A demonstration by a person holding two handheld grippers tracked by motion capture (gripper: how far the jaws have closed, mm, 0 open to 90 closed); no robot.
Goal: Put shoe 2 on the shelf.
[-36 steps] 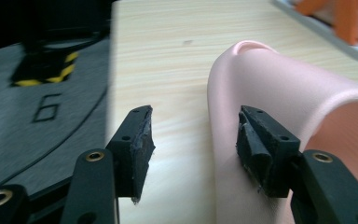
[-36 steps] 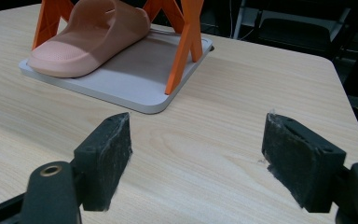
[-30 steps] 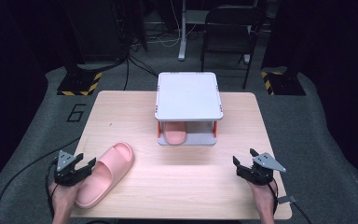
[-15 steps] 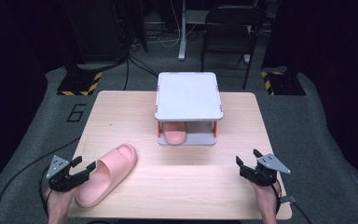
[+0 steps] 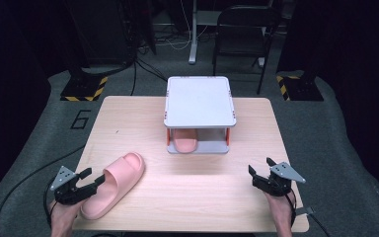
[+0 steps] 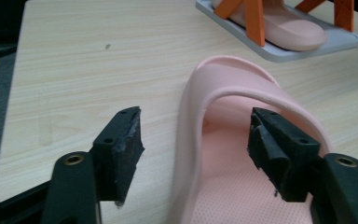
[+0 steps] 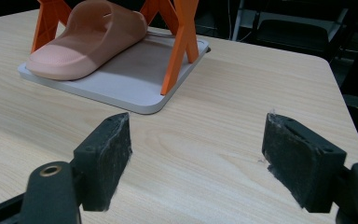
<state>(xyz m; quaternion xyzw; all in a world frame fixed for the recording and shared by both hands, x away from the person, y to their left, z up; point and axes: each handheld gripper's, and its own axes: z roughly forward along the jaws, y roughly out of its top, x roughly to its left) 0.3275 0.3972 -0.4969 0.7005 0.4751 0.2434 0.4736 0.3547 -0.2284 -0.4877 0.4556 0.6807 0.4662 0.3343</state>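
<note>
Forearms enter from the near edge of the pale wooden tabletop (image 5: 187, 197) in the high view, each hand carrying a black two-jawed claw. The left claw (image 5: 91, 181) sits at about 8 o'clock on the tabletop, and its jaws straddle the near side wall of a loose pink foam slide sandal (image 5: 116, 183). In the left gripper view one jaw stands outside the sandal over bare wood and the other stands inside over the footbed; neither pad presses on the foam, so this claw (image 6: 193, 140) is open around the wall, and its jaws have just been closing a little from a wider gap. The sandal lies flat on its sole, running diagonally from the near-left corner toward the middle.

The right claw (image 5: 260, 174) rests at about 4 o'clock, well apart from the sandal. In the right gripper view its jaws (image 7: 196, 154) stand wide apart with nothing but wood between them.

Farther off, toward 12 o'clock, stands a small two-tier rack with grey trays and orange legs (image 5: 198, 101). A second pink slide sandal (image 5: 184, 143) lies on its lower tray, toe pointing toward the person.
</note>
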